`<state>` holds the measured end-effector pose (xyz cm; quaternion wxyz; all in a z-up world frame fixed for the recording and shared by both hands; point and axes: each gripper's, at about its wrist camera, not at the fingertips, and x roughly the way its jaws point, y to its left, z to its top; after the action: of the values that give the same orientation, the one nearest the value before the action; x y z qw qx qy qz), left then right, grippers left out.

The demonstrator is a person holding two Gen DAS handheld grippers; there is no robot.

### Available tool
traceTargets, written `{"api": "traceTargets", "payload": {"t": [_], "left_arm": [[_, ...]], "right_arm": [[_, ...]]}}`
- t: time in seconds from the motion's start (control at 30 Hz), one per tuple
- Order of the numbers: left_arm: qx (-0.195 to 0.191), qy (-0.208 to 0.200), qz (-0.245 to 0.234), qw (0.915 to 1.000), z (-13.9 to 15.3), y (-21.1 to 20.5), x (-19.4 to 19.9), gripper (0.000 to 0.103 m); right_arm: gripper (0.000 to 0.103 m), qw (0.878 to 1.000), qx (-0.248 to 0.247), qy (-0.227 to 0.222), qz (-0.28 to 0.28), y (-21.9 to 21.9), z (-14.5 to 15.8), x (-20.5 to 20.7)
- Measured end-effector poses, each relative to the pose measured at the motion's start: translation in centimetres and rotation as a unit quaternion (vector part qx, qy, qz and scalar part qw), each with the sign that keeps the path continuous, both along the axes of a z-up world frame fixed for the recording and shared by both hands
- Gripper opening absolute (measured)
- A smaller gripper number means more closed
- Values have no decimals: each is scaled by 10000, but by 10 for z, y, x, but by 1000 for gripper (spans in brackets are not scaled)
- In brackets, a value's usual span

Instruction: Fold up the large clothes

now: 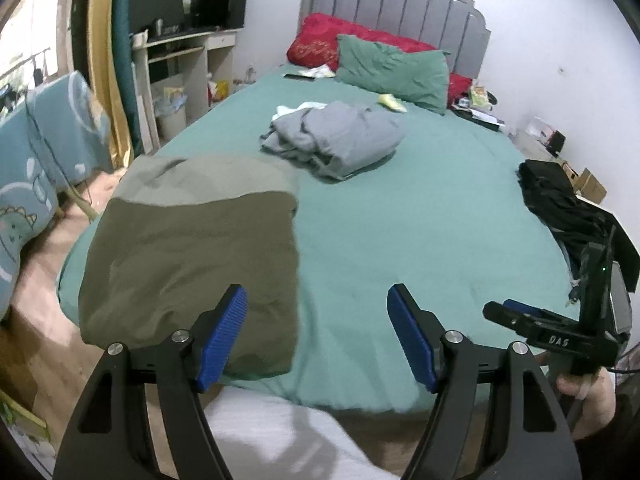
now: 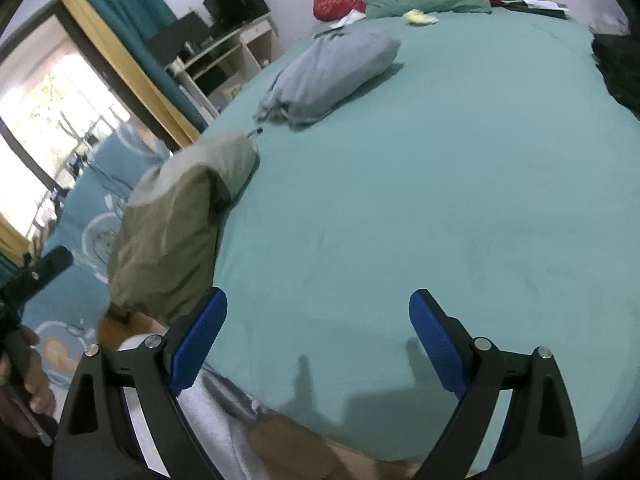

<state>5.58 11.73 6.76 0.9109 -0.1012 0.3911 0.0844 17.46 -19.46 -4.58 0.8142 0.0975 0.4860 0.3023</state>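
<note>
Risks first, going left to right.

The olive garment (image 1: pixel 188 252) is folded into a rough rectangle at the bed's (image 1: pixel 400 240) near-left corner, and its left and near edges look like they overhang the mattress edge. My read: any nudge or drag toward me could slide it off onto the floor and undo the fold. If I regrip it, I'd take it from the inboard side.

The grey garment (image 1: pixel 332 136) lies crumpled mid-bed, well apart from the olive one. It's bunched, with white fabric tucked at its far-left edge. A blind pinch there likely grabs several layers or the white piece too, and it won't spread flat.

The black clothing (image 1: pixel 560 204) sits at the bed's right edge, close to where my right hand is. A sweep of the right gripper could snag it.

The green sheet is the same soft stuff all over, so a low pinch may catch sheet along with cloth.

Pose:
- left gripper (image 1: pixel 316 336): jaws spread wide, holding nothing, hovering above the near edge of the bed, left finger over the olive garment's near corner, apparently not touching.
- right gripper (image 2: pixel 318 340): also spread wide and empty, over bare sheet, pointing across the bed and tilted. In the left view it sits off to the right, turned sideways toward the left one.

Both frames show motion blur, so contact is hard to judge.
</note>
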Motion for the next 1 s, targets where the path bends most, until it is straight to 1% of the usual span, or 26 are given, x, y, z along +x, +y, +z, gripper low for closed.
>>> {"api": "traceTargets", "payload": {"t": [0.07, 0.2, 0.27, 0.37, 0.5, 0.6, 0.73, 0.87, 1.0], "left_arm": [[16, -38, -48, 10000, 6, -11, 2, 76], [-23, -293, -215, 9993, 22, -33, -2, 76], [17, -427, -225, 9988, 31, -43, -5, 76], [16, -629, -243, 9977, 45, -52, -9, 76], [167, -880, -161, 9958, 66, -66, -16, 76], [266, -1092, -80, 9936, 81, -75, -23, 76], [422, -1131, 3, 9927, 96, -87, -28, 76], [499, -1416, -222, 9884, 111, -103, -37, 76], [770, -1703, -156, 9823, 127, -117, -48, 76]], "right_arm": [[92, 9999, -16, -77, -101, -15, 8, 1], [92, 9993, 53, -192, -327, -41, 23, 1], [92, 9981, -14, -371, -489, -54, 34, -1], [92, 9965, -115, -608, -560, -68, 52, -3], [92, 9923, -187, -1001, -704, -89, 80, -9], [92, 9873, -240, -1322, -851, -102, 103, -16], [92, 9792, -305, -1739, -1003, -121, 135, -30], [92, 9692, -358, -2156, -1135, -138, 163, -49], [92, 9603, -415, -2486, -1199, -149, 187, -66]]}}
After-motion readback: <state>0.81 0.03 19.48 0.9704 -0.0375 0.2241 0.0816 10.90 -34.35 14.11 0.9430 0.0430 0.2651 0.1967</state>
